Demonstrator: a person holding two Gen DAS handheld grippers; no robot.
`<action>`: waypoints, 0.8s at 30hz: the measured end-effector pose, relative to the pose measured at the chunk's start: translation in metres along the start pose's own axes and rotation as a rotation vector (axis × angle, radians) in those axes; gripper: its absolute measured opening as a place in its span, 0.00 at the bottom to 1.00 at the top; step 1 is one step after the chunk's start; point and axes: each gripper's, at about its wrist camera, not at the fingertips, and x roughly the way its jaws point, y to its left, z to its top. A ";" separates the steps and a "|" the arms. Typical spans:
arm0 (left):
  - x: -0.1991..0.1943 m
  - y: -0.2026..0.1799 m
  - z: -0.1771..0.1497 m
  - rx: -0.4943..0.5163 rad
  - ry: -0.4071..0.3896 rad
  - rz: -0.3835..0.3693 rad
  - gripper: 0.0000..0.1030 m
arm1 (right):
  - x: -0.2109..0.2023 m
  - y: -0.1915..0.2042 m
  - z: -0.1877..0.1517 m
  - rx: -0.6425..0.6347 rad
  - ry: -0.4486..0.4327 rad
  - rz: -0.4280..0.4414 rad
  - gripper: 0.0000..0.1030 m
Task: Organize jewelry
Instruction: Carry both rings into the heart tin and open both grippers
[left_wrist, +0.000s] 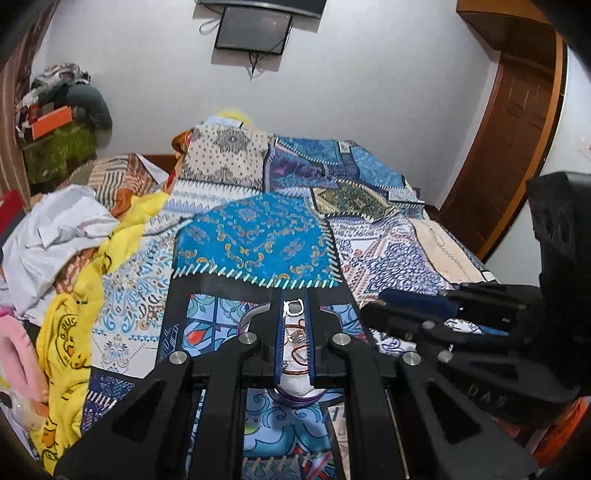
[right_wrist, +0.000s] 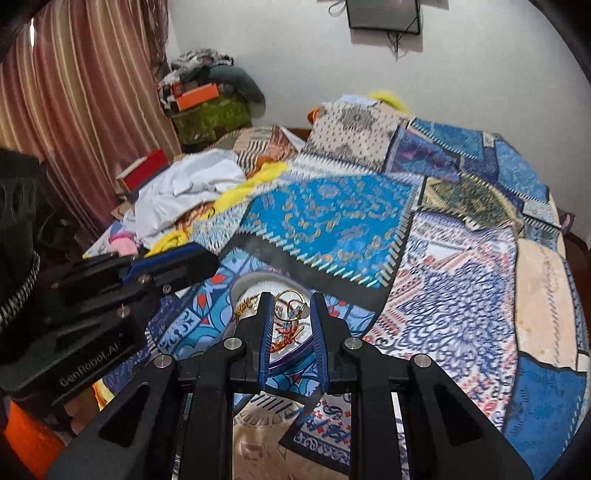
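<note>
A white bowl with a purple rim (left_wrist: 295, 395) sits on the patchwork bedspread and holds jewelry, including orange-gold chains (left_wrist: 297, 336). My left gripper (left_wrist: 294, 306) hangs over the bowl, shut on a small silver ring (left_wrist: 294, 307) at its tips. My right gripper (right_wrist: 291, 308) is over the same bowl (right_wrist: 255, 286), shut on a gold ring (right_wrist: 290, 306) with a pale stone. A gold chain (right_wrist: 245, 306) lies on the bowl's left side. Each gripper shows in the other's view, the right one (left_wrist: 443, 314) and the left one (right_wrist: 147, 273).
The patchwork bedspread (left_wrist: 255, 232) covers the bed. White and yellow clothes (left_wrist: 74, 236) are piled at the left, with a red box (right_wrist: 146, 168) near striped curtains (right_wrist: 81, 92). A wooden door (left_wrist: 517, 110) stands at the right.
</note>
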 end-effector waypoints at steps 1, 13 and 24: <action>0.004 0.002 -0.001 -0.004 0.008 -0.002 0.08 | 0.003 -0.001 0.000 0.000 0.009 0.003 0.17; 0.042 0.015 -0.007 -0.025 0.091 -0.031 0.08 | 0.044 -0.002 -0.006 -0.004 0.111 0.032 0.17; 0.022 0.000 -0.001 0.032 0.047 0.015 0.08 | 0.046 -0.005 -0.007 0.033 0.162 0.060 0.19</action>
